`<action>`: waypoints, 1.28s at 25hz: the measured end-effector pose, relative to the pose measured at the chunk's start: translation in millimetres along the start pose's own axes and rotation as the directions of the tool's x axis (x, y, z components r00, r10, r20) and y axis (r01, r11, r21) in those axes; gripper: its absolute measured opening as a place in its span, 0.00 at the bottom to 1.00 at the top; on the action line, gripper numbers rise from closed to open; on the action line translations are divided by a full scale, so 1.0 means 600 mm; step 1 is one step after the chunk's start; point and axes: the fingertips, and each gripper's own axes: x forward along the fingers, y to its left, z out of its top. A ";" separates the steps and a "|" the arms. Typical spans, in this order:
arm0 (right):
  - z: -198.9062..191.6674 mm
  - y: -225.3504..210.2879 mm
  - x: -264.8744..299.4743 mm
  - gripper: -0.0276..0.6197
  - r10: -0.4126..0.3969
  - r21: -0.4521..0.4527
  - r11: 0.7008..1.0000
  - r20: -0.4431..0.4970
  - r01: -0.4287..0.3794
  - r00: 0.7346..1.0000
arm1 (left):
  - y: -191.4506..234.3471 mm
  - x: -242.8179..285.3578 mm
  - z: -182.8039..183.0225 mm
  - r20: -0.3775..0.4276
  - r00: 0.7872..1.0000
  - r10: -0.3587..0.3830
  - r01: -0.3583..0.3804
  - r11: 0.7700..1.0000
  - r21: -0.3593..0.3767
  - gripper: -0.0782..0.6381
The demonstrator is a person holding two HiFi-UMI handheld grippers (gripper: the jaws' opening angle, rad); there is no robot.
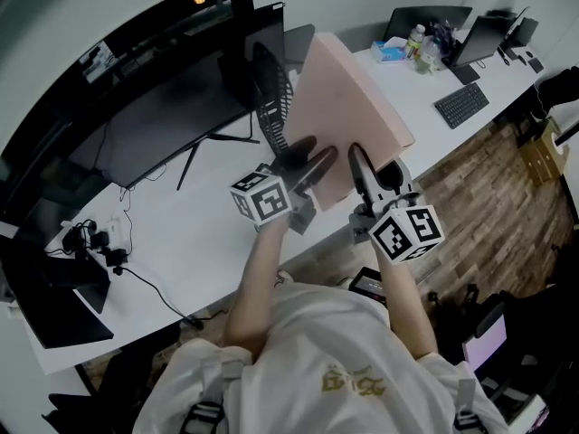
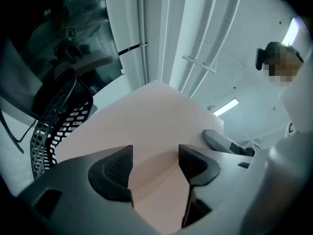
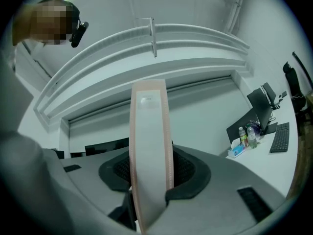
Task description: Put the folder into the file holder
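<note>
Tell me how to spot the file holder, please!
Look at the long white desk and find the big dark monitor on it. Just right of it, beside the raised pink folder, stands the file holder. It's the only black thing full of little holes.

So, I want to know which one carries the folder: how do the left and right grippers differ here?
The right gripper is clamped on the thin edge of the pink folder; the left gripper has its jaws apart, pressing on nothing. The right gripper meets the folder edge-on; the left gripper faces its broad side. Both sit at the folder's lower end, near the black mesh file holder.
</note>
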 end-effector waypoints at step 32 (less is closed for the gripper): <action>-0.069 0.067 0.175 0.31 0.086 -0.152 0.984 -0.058 -0.094 0.995 | 0.158 -0.046 0.094 0.118 0.993 -0.030 0.042 0.994 -0.101 0.52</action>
